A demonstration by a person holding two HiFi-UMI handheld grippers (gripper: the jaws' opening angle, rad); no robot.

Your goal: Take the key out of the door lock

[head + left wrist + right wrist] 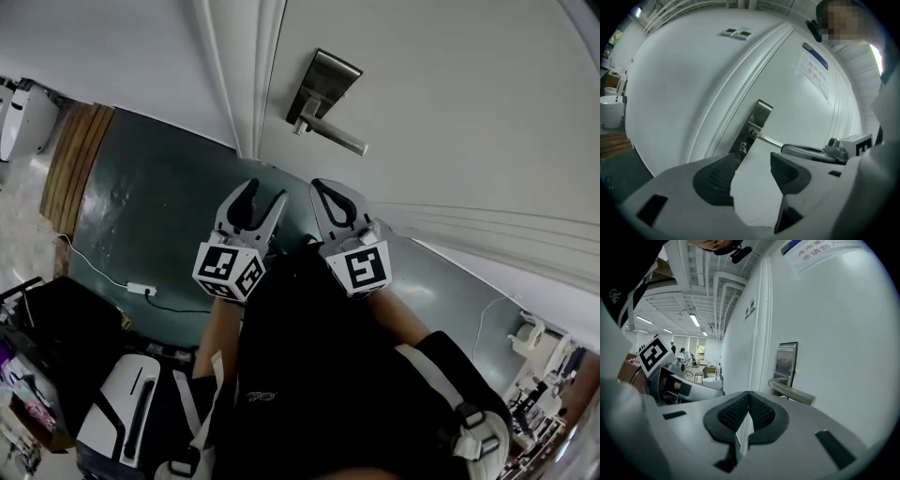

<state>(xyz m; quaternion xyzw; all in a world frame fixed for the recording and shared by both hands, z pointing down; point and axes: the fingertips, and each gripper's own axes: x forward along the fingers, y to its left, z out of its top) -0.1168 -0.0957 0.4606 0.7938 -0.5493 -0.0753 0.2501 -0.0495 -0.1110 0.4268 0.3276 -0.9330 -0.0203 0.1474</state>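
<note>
Key (742,148) sits in the lock plate (757,117) under the lever handle (771,140), far beyond your left gripper (753,159), whose jaws gape wide, apparently lined up to take it. Your right gripper (749,397) hangs pinched together, empty.

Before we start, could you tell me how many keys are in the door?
1: the key sits in the lock plate below the lever handle; the left gripper hides the plate's lower end.

Key (742,148): small, metallic, seated in the lock (760,114), a tall silver plate, just below its lever (771,141), on a white door (801,112).
</note>
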